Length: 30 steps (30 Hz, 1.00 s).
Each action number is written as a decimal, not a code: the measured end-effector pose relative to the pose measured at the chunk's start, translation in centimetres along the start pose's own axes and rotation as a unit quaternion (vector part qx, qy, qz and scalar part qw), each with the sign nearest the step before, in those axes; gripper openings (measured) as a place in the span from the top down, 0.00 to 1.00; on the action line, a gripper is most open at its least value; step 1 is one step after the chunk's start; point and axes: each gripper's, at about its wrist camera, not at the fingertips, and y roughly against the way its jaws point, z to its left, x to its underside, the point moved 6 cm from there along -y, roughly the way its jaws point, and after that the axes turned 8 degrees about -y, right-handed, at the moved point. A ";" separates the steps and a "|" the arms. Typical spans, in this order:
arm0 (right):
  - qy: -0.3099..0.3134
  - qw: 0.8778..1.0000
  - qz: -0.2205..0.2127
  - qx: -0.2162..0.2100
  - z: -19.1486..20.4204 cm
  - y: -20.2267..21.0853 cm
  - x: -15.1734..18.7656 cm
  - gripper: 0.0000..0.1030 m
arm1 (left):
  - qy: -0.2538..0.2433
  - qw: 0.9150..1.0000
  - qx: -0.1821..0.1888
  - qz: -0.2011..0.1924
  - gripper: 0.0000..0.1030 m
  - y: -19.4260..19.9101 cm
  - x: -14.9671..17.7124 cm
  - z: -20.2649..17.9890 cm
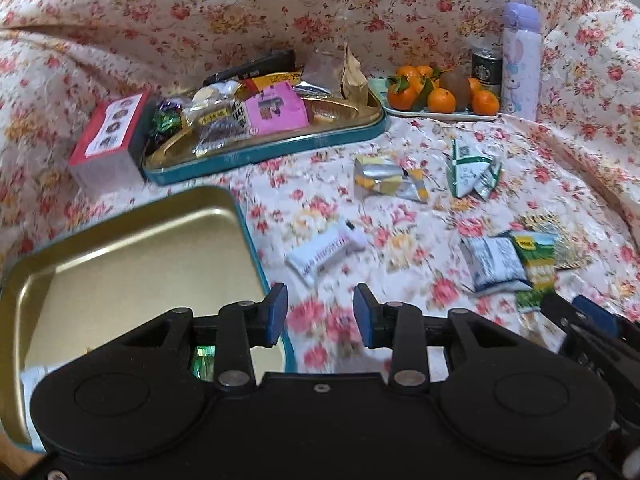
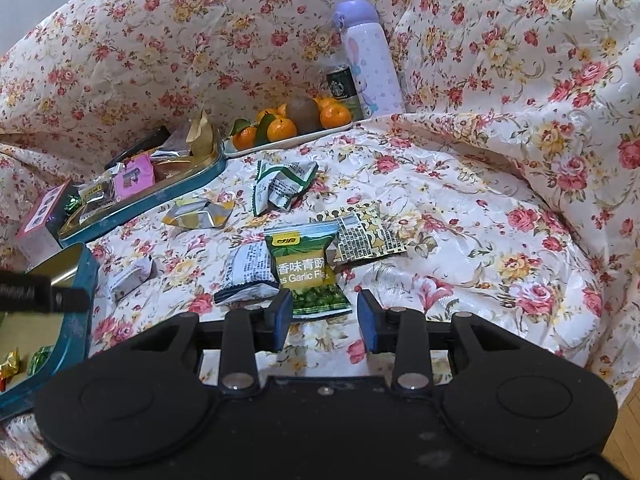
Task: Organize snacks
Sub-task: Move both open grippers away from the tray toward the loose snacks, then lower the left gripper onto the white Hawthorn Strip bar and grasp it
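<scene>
Place: over a floral-cloth surface (image 2: 460, 208) w/ loose snack packets scattered across it; what lies under the cloth can't be told.
Right gripper (image 2: 324, 318): fingers apart, nothing between the pads; green pea packet (image 2: 310, 268) lies flat on the cloth just ahead, its lower edge showing in the gap.
Left gripper (image 1: 320, 316): fingers apart, empty, hovering over cloth just beside the near tin's right rim; view blurred.
Step in hand (judged): right side lining up to pick the green pea packet.
How to do it well: come down square over the packet's near edge, pinch the crimped seam rather than the puffed middle, lift clear before moving off. It overlaps the white-and-black packet (image 2: 250, 268) on its left and sits close to the yellow patterned packet (image 2: 368, 236) behind, so keep the left pad off the neighbour to avoid dragging two.
Near tin (image 1: 132, 240): teal outside, gold inside, mostly bare; right-wrist view shows a couple of foil-wrapped sweets (image 2: 24, 364) in its near corner.
Far tin (image 1: 280, 140): same make, crowded w/ a pink packet (image 1: 276, 110), dark bars, foil and clear wrappers, a brown paper-like pouch at the back.
Fruit plate (image 1: 440, 116): mandarins (image 1: 442, 100) plus a brown kiwi-like fruit.
Also on cloth: small white packet (image 1: 324, 250) near the near tin, crumpled silver-yellow wrapper (image 1: 388, 178), green-white wrapper (image 1: 472, 172).
Backdrop: lilac flask (image 2: 370, 60) and dark can (image 2: 342, 82) upright behind the fruit; red-white box (image 1: 106, 140) beside the far tin.
</scene>
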 end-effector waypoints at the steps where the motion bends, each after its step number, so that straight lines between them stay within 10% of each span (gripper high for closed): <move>1: -0.001 1.000 0.001 0.000 -0.1 -0.2 0.0 0.64 | -0.005 1.000 0.000 0.001 0.57 -0.3 -0.3 0.0; 30: 0.047 0.999 0.004 -0.008 0.5 -2.5 0.1 0.53 | -0.095 0.995 0.011 0.042 0.56 -5.6 -2.3 0.0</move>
